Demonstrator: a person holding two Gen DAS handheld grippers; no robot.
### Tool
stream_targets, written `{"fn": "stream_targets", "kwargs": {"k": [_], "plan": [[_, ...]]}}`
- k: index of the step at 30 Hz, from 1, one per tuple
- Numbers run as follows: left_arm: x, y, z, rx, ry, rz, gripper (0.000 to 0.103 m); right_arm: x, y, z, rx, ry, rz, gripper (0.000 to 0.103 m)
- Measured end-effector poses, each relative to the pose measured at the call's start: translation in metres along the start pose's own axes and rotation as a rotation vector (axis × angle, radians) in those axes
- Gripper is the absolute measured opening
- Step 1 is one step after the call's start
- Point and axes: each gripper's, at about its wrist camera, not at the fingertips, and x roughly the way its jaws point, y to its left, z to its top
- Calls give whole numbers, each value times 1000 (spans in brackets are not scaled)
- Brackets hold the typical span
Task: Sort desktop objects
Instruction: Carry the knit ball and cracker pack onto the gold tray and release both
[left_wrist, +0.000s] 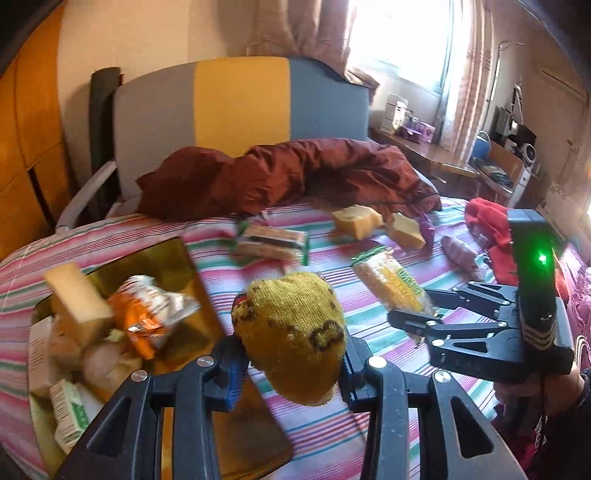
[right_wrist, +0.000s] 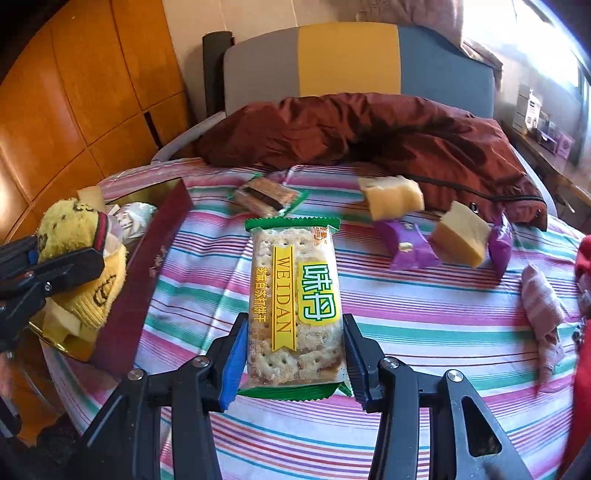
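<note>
Gold rectangular cardboard box (left_wrist: 177, 258) sits on the striped bed at left, holding snacks. My left tool (left_wrist: 291, 373) pinches a rolled yellow knitted sock (left_wrist: 291, 332) beside it. My right tool (right_wrist: 293, 354) pinches a green-edged clear-wrapped cracker packet (right_wrist: 295, 295).

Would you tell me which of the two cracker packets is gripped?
The yellow-labelled cracker packet, between the right gripper pads; the other packet lies farther back.
</note>
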Motion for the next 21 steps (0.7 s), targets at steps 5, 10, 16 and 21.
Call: {"fn": "stream_targets", "kwargs": {"k": [5, 10, 16, 21], "plan": [[-14, 24, -9, -34, -16, 36, 40, -6, 22, 1, -7, -11, 30, 48], [-26, 47, -20, -72, -29, 73, 40, -15, 51, 5, -20, -34, 57, 48], [-37, 73, -34, -126, -30, 101, 41, -18, 88, 9, -22, -49, 118, 48], [-43, 93, -45, -173, -30, 109, 41, -16, 119, 12, -34, -47, 159, 48]]}}
